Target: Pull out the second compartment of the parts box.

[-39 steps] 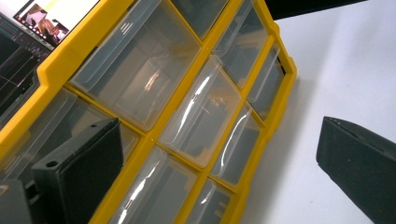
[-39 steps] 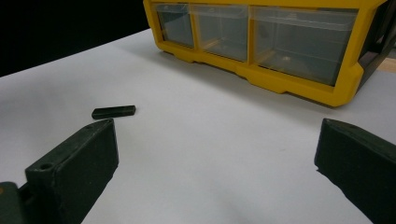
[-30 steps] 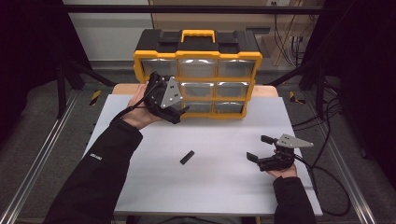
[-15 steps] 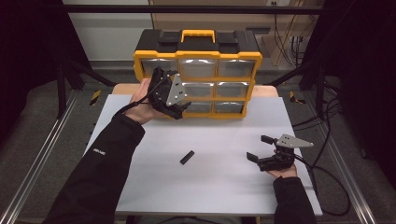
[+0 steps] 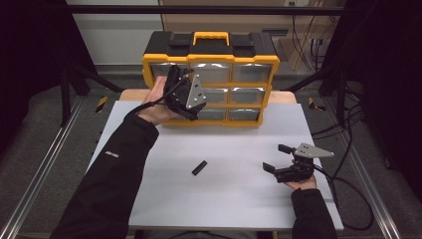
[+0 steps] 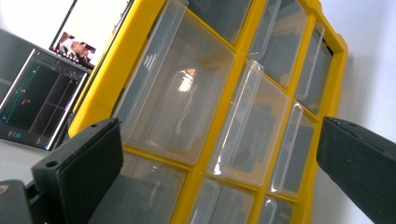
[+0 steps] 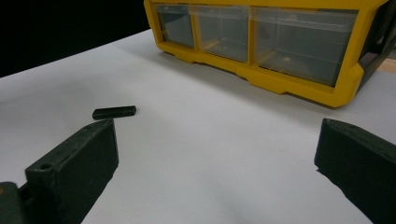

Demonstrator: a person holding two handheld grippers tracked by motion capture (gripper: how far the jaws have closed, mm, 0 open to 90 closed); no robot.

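Desk (image 5: 149, 199) — white top, seen from above.

Drawer cabinet (image 5: 211, 79) — yellow frame, black top with a yellow handle, clear plastic drawers in three rows of three; stands upright at the far edge of the desk, centre. In the left gripper view its drawers (image 6: 180, 98) appear tilted and close, all pushed in.

Small black block (image 5: 199, 168) — flat, oblong; lies alone on the bare desk near the middle, well apart from the cabinet and from both hands. In the right gripper view it lies just beyond the left jaw (image 7: 114, 112).

Left tongs (image 5: 185, 93) — held up in front of the cabinet's left drawer column, grey plate facing right; jaws spread wide, nothing between them.

Right tongs (image 5: 276, 158) — low over the near right part of the desk, pointing left toward the block; jaws spread wide, empty.

Monitor (image 6: 39, 98) — lit, left of the cabinet in the left gripper view.
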